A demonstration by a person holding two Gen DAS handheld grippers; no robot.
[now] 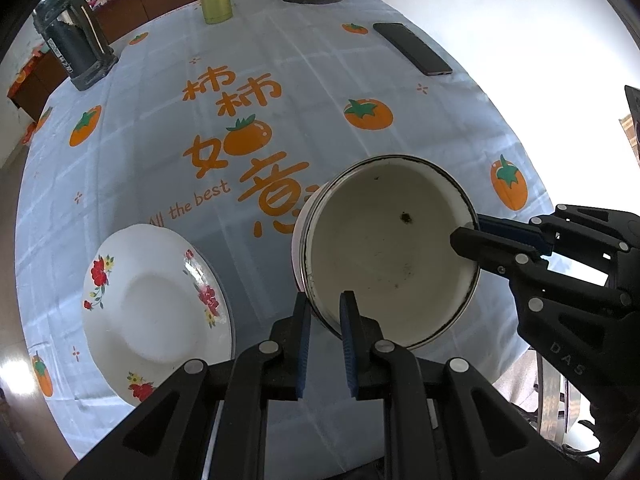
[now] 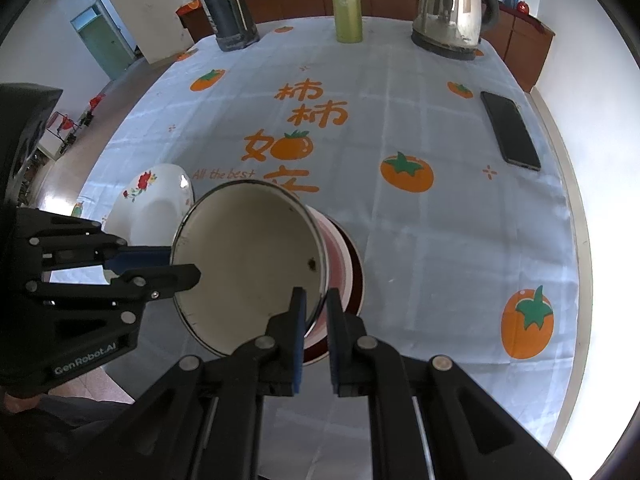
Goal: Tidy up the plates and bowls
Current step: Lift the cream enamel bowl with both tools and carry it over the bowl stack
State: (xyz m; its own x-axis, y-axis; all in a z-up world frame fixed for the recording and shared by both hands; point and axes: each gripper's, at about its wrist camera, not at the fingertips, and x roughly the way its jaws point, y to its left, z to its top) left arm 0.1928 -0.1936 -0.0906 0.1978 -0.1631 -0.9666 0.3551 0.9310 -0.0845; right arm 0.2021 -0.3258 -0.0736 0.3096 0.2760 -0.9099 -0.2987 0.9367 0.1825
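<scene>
A cream enamel bowl point(image 1: 384, 248) with a dark rim and pinkish outside is held tilted over the persimmon-print tablecloth. My left gripper point(image 1: 324, 300) is shut on its near rim, one finger inside and one outside. My right gripper point(image 1: 470, 230) is shut on the rim at the opposite side. In the right wrist view the same bowl point(image 2: 248, 256) sits between my right gripper point(image 2: 316, 300) and my left gripper point(image 2: 182, 262). Beneath it lies a plate with a dark red rim point(image 2: 358, 280). A white bowl with red flowers point(image 1: 156, 300) rests on the cloth to the left, apparently upside down.
A black phone point(image 2: 510, 130) lies at the right of the table point(image 2: 440, 220). Along the far edge stand a steel kettle point(image 2: 450, 8), a green thermos point(image 2: 346, 6) and a dark flask point(image 2: 226, 4). The table edge runs close on the right.
</scene>
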